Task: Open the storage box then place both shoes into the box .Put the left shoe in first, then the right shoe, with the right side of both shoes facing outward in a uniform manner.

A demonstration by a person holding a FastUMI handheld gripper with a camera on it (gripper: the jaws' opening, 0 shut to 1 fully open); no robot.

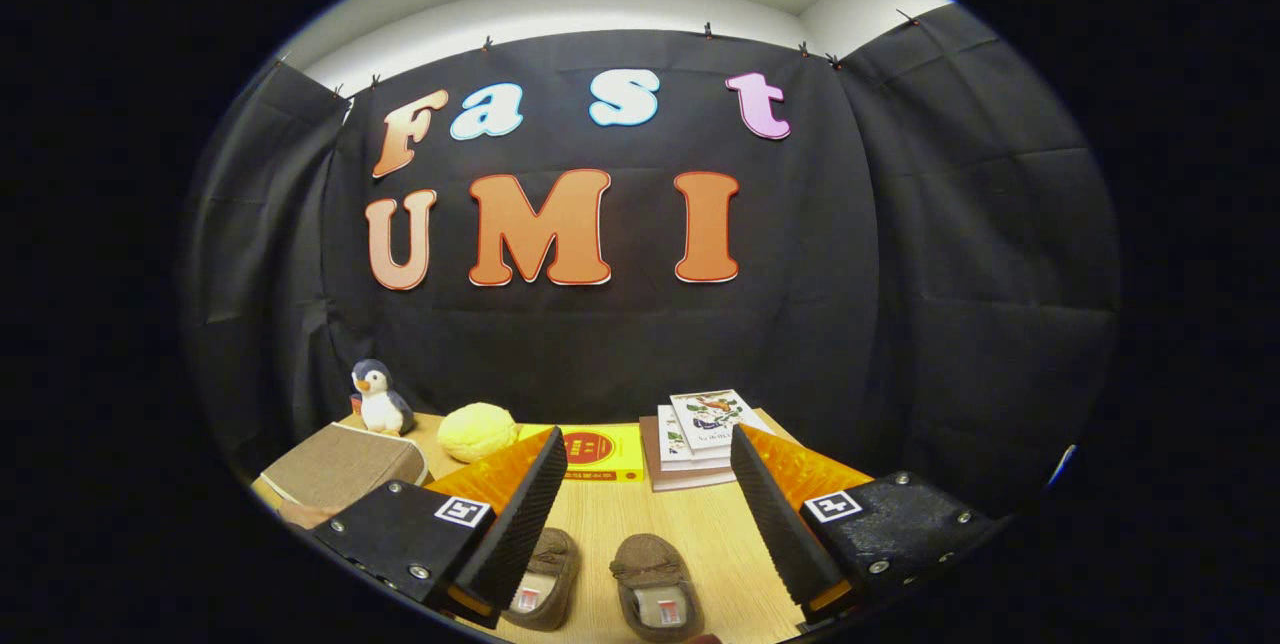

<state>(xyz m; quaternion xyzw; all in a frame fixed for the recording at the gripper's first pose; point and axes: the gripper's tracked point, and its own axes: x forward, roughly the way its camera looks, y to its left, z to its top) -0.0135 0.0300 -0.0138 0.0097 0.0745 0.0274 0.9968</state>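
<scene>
Two shoes [610, 589] lie between the open claw's [648, 514] fingers.

A: What carries it all?
B: A light wood-grain tabletop [650, 524], set against the booth's wall.

A: And what lies on it?
B: Two brown slipper-like shoes, side by side. The left shoe [545, 579] is partly hidden behind one finger of the tongs [648, 519], which stand wide apart; the right shoe [655, 586] sits between the fingers.

A: Farther back?
B: A tan fabric storage box [340, 469], a plush penguin [380, 399] just behind it, a yellow fuzzy ball [478, 431], a flat yellow box [605, 452], and a stack of books [700, 436]
</scene>
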